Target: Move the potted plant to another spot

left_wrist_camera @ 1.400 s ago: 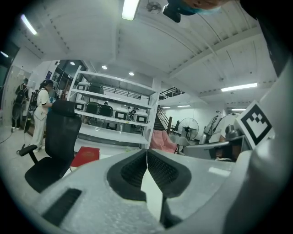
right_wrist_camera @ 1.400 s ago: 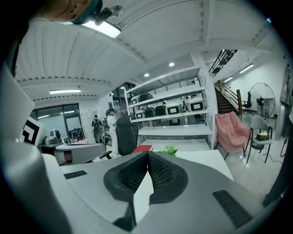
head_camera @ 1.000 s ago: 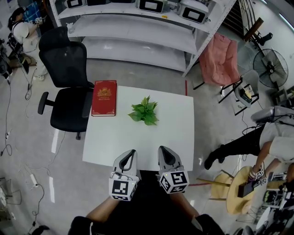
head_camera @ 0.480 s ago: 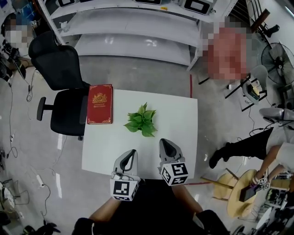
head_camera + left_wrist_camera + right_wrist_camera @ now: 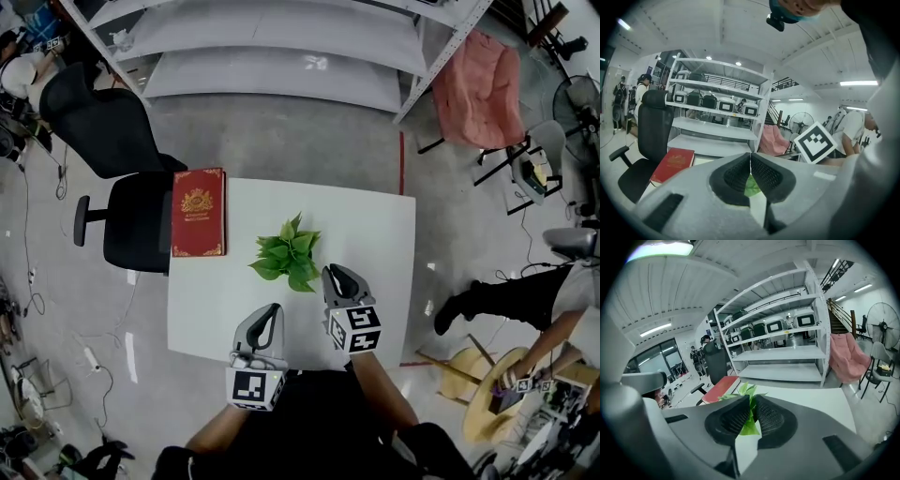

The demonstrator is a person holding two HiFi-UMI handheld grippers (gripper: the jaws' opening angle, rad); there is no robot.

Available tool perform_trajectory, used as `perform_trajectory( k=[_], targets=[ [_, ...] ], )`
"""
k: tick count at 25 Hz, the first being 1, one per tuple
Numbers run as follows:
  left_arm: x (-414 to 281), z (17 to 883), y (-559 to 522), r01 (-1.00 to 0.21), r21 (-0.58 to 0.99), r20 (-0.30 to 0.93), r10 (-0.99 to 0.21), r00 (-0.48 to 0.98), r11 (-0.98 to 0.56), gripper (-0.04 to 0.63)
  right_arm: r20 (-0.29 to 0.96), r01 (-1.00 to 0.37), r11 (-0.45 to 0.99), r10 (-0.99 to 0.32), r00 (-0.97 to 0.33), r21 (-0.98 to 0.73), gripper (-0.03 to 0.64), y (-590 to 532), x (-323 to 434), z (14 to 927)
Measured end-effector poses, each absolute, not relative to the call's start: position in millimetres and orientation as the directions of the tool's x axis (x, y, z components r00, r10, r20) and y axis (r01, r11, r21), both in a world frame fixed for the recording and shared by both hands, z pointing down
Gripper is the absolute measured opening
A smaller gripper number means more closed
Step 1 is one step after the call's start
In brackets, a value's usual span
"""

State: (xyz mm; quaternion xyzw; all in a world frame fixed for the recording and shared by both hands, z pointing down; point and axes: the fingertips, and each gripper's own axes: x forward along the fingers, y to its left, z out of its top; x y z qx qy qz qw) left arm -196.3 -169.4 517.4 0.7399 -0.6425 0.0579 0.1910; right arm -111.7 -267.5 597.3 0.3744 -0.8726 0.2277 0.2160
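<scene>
The potted plant, a small bunch of green leaves, stands near the middle of the white table; its pot is hidden under the foliage. My right gripper points at it from the near side, tips just right of the leaves, jaws parted by a narrow gap. In the right gripper view the leaves show above and between those jaws. My left gripper hangs back over the table's near edge, shut and empty; the left gripper view shows its tips meeting, with a bit of green plant beyond.
A red book lies along the table's left edge. A black office chair stands to the left. White shelving runs behind, a pink chair at back right. A seated person's leg reaches in from the right.
My right gripper has moved forward over the table to the plant's near right side. The left gripper has stayed at the near edge. The head view has shifted.
</scene>
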Motion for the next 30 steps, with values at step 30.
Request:
perform_trajectory(
  k=[30],
  targets=[
    [-226,571,-199,-0.969,0.244,0.44,-0.894,0.084,0.029,0.02,0.755,-0.728,0.593,-0.286,-0.59,-0.345,0.06,-300,-152,733]
  ],
)
